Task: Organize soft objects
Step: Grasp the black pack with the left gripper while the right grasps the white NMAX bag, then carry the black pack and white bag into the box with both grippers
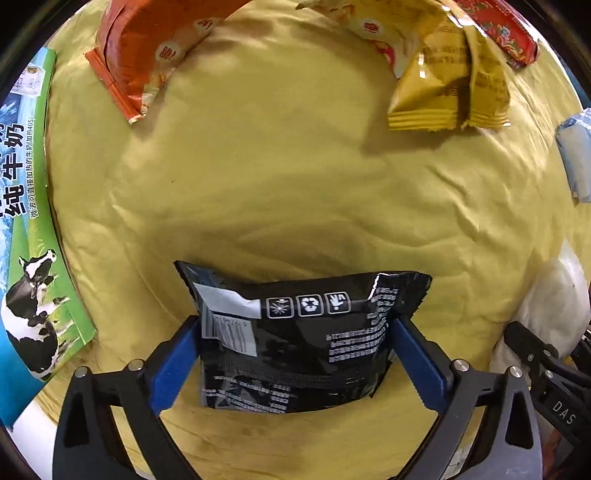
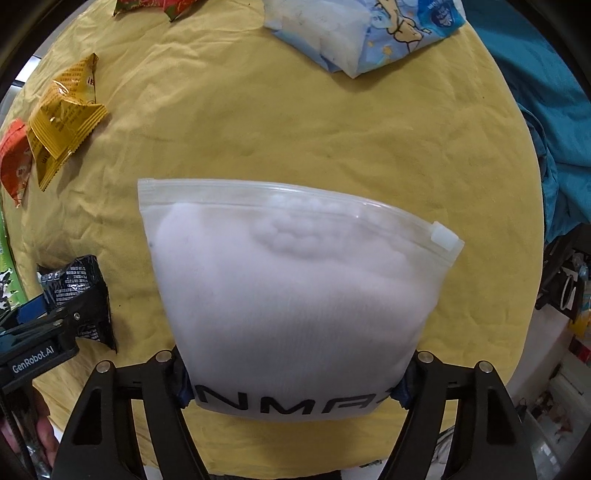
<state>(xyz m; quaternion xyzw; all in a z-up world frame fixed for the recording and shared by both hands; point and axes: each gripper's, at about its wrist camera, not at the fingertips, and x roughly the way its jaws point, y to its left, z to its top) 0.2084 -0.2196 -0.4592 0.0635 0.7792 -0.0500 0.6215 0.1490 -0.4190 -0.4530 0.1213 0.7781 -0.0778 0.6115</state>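
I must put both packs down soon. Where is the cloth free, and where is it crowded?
Free: the middle of the yellow cloth, between the orange packet, the yellow packet and the black pack; also ahead of the white zip bag. Crowded: the far edge and the milk carton side.

I count on the yellow cloth (image 1: 295,166):
- orange snack packets (image 1: 147,51): 1
- yellow snack packets (image 1: 448,83): 1
- red floral packets (image 1: 506,29): 1
- black snack packets (image 1: 299,339): 1
- frosted zip bags of white fabric (image 2: 295,295): 1
- blue cartoon-print packs (image 2: 365,33): 1
- milk cartons (image 1: 26,221): 1
- grippers: 2, left gripper (image 1: 295,365) and right gripper (image 2: 291,387).
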